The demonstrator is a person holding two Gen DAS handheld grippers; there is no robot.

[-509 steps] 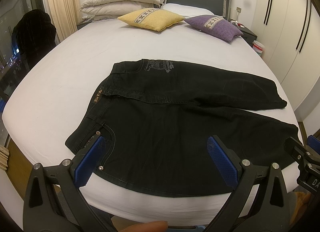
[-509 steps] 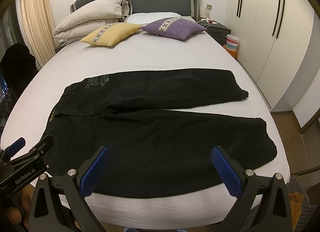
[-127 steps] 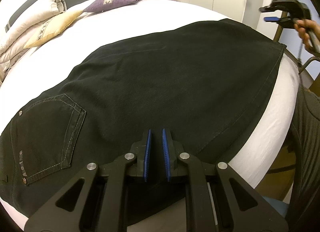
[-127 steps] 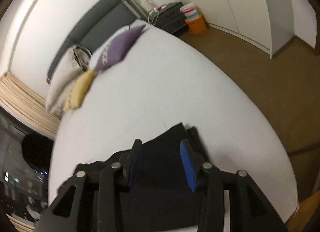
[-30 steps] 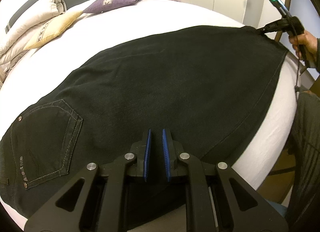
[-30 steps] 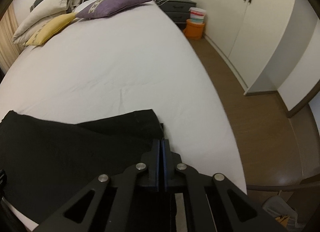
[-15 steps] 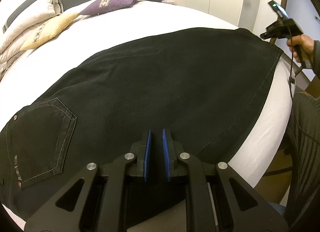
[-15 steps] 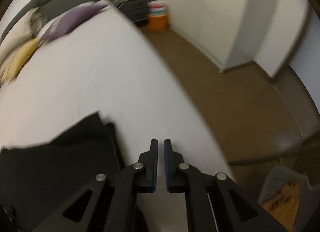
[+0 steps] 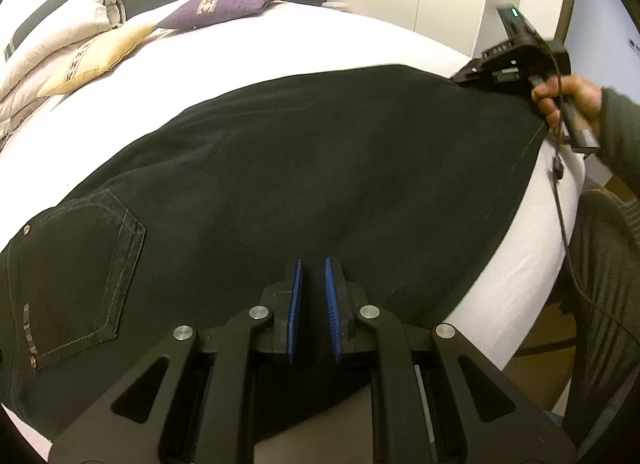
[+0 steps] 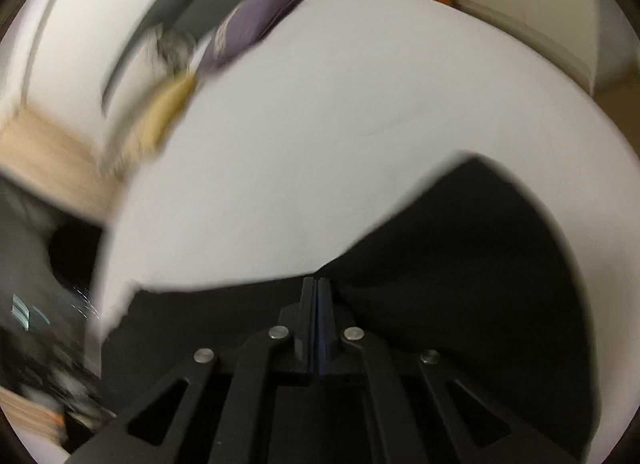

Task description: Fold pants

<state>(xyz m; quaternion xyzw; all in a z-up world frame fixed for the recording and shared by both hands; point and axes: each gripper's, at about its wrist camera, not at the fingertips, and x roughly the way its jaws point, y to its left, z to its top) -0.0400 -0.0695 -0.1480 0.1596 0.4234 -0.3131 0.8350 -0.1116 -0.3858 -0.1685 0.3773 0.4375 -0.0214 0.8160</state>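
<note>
Bedroom: white bed [image 9: 360,44] carries the job; purple pillow [image 9: 224,4] and yellow pillow [image 9: 96,52] sit at the headboard end, well apart from the work.
Pants location: black pants [image 9: 320,168] lie flat across the near part of the bed, already doubled leg on leg; waist end to our left, hem end to our right near the bed edge.
Pants look: dark denim, pale contrast stitching, back pocket [image 9: 76,276] facing up with rivets at its corners and lettering down one side. Surface mostly smooth, shallow ripples mid-leg.
Handling, our read: soft but heavy for cloth, two layers thick; it should drape and hold a crease, low slip on the sheet. Not fragile.
Where to grip, our read: hem corners and waistband corners, catching both layers, so the next fold carries over square.
Left tool [image 9: 312,308]: narrow gap between the blue pads, over the near edge of the pants; we cannot tell if cloth is pinched.
Right tool [image 10: 318,324]: pads fully together, at the far hem corner; view is blurred, so we cannot confirm cloth between them.
</note>
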